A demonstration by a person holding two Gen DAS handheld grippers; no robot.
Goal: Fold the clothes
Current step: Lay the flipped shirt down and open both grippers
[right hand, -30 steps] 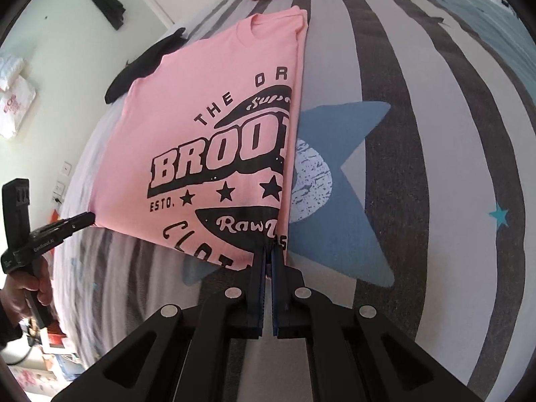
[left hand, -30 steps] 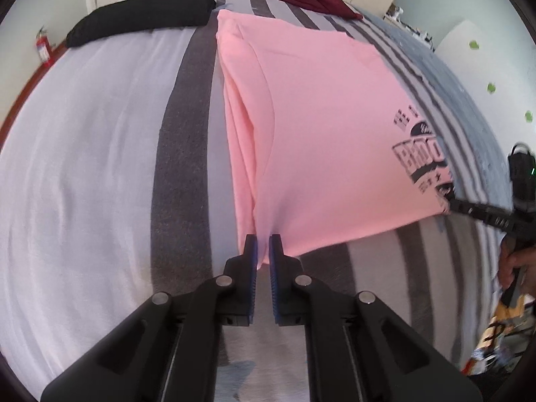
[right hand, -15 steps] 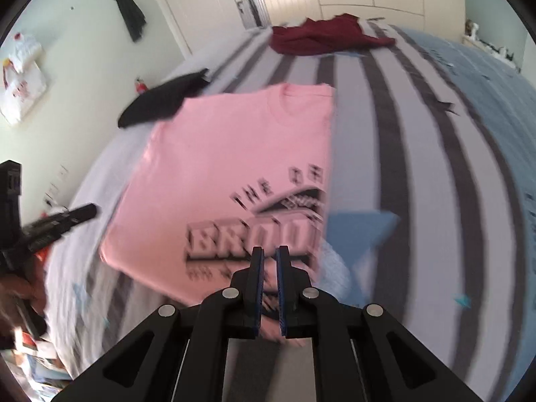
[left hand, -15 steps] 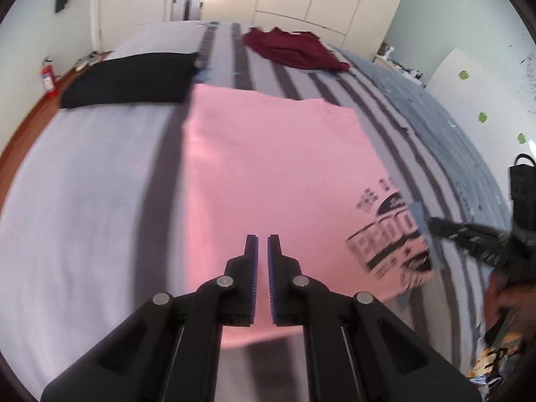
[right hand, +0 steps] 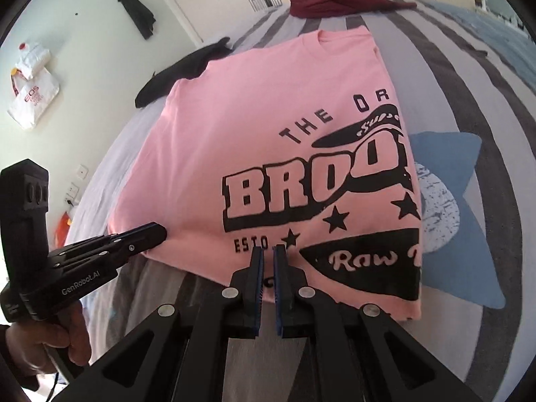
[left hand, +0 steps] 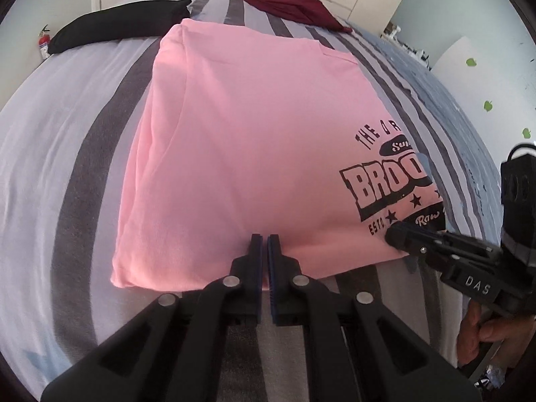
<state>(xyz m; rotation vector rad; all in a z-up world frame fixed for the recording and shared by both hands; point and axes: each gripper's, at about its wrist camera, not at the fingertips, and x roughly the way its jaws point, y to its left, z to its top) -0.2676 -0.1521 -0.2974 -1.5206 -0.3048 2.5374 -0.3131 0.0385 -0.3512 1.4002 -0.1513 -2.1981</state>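
Obs.: pink cotton T-shirt with black "BROO…" print [right hand: 268,154] lies flat on the grey-and-white striped bed [left hand: 67,127], sides already tucked in to a narrow panel, collar at the far end and hem toward the person. Left hand-held gripper [left hand: 264,244] hangs over the near hem, jaws pressed together, no cloth visibly between them. Right hand-held gripper [right hand: 268,254] sits likewise over the printed hem corner, jaws nearly together; no cloth seen pinched. Judgement: both are spaced along the hem so the bottom can be lifted evenly for a hem-to-collar fold. A black folded garment [left hand: 117,23] and a crumpled maroon garment [left hand: 288,3] lie well apart, beyond.
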